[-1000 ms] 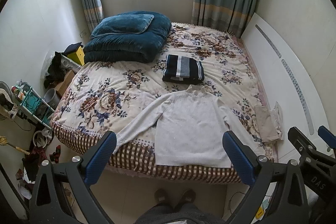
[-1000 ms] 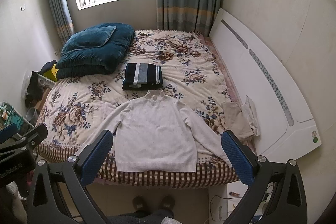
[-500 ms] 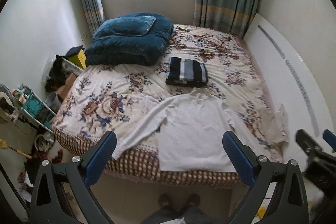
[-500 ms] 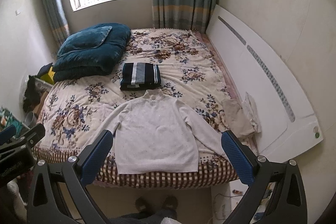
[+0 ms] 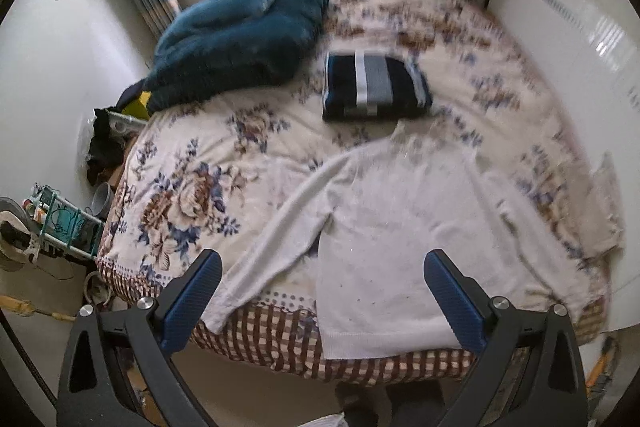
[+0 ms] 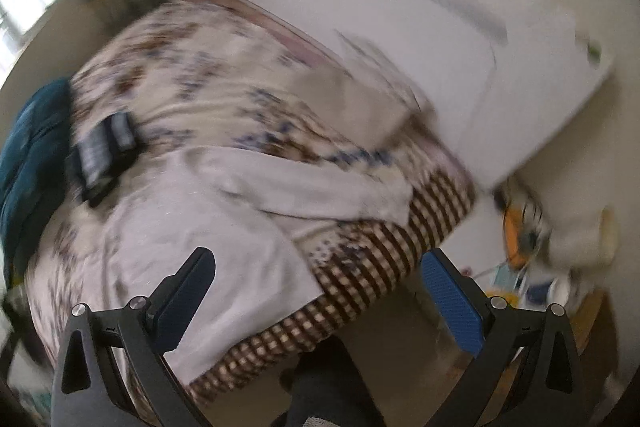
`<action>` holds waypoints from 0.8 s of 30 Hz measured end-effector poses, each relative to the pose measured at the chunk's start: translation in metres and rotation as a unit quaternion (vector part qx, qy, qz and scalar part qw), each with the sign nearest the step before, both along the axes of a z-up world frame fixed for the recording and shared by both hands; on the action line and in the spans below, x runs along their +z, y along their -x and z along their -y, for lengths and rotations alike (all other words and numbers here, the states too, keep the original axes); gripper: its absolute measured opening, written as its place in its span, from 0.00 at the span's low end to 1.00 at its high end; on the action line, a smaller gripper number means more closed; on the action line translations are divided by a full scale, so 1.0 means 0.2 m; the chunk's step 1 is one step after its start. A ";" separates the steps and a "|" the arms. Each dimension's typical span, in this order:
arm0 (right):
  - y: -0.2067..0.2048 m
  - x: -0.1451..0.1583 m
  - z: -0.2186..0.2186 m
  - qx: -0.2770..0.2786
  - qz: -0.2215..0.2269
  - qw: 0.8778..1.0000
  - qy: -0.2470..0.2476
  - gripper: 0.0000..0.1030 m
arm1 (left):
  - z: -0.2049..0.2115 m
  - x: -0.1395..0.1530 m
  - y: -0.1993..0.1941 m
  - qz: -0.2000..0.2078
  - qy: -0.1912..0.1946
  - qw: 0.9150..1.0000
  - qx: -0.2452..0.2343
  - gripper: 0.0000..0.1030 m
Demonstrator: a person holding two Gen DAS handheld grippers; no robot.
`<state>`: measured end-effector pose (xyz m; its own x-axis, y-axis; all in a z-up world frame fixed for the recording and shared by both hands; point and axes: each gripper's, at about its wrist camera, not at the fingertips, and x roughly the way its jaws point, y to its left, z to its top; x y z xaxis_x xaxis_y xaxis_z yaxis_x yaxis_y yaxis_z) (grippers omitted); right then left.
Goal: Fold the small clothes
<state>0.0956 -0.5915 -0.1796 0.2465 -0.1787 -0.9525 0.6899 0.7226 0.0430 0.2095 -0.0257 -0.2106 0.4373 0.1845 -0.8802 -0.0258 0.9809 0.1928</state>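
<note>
A white knit sweater [image 5: 404,227] lies flat, front up, at the foot of the floral bed [image 5: 192,155], hem over the checked edge and sleeves spread. My left gripper [image 5: 320,297] hangs open above the hem with nothing between its blue fingers [image 5: 192,297]. The right wrist view is blurred and tilted. It shows the sweater [image 6: 180,227] with its right sleeve [image 6: 320,193] reaching the bed corner. My right gripper [image 6: 316,297] stands open above that corner, holding nothing. A folded dark striped garment [image 5: 374,85] rests beyond the collar.
A teal duvet and pillow [image 5: 240,39] are piled at the bed's head on the left. Beige cloth [image 5: 604,211] lies at the right edge beside a white board [image 5: 580,67] leaning on the wall. A rack and clutter [image 5: 52,215] crowd the floor at left. Shoes [image 5: 360,403] show below.
Both grippers moved forward and down toward the bed's foot. The right one swung and tilted toward the right corner, blurring its view. Both stayed open.
</note>
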 end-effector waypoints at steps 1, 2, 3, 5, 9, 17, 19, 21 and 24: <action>0.00 -0.13 0.12 -0.019 -0.003 1.000 -0.007 1.00 | 0.03 -0.08 -0.05 -0.011 -0.007 1.000 0.004 1.00; 0.00 -0.24 0.24 -0.035 -0.006 0.999 -0.016 1.00 | 0.05 -0.16 -0.09 -0.020 -0.013 1.000 0.010 1.00; -0.02 -0.40 0.35 -0.058 -0.020 0.998 -0.026 0.99 | 0.08 -0.26 -0.15 -0.030 -0.017 0.999 0.017 1.00; 0.01 -0.62 0.55 -0.091 -0.031 0.995 -0.035 0.97 | 0.12 -0.42 -0.22 -0.042 -0.018 0.999 0.029 1.00; 0.04 -1.18 0.90 -0.174 -0.071 0.980 -0.062 0.97 | 0.17 -0.78 -0.37 -0.078 -0.028 0.995 0.050 1.00; 0.14 -2.02 1.23 -0.257 -0.145 0.951 -0.095 0.90 | 0.24 -1.51 -0.54 -0.151 -0.048 0.984 0.079 1.00; 0.18 -2.14 1.25 -0.278 -0.132 0.944 -0.117 0.85 | 0.25 -1.62 -0.57 -0.160 -0.051 0.983 0.073 1.00; 0.20 -2.20 1.25 -0.293 -0.106 0.941 -0.132 0.72 | 0.27 -1.71 -0.58 -0.167 -0.055 0.982 0.063 1.00; 0.19 -2.22 1.20 -0.298 -0.077 0.943 -0.127 0.38 | 0.29 -1.79 -0.60 -0.171 -0.059 0.982 0.053 1.00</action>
<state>0.0576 -0.8312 -0.6234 0.0303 -0.0039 -0.9995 0.9825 0.1842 0.0290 0.3300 -0.0834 -0.5676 0.0929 0.3230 -0.9418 -0.0396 0.9464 0.3207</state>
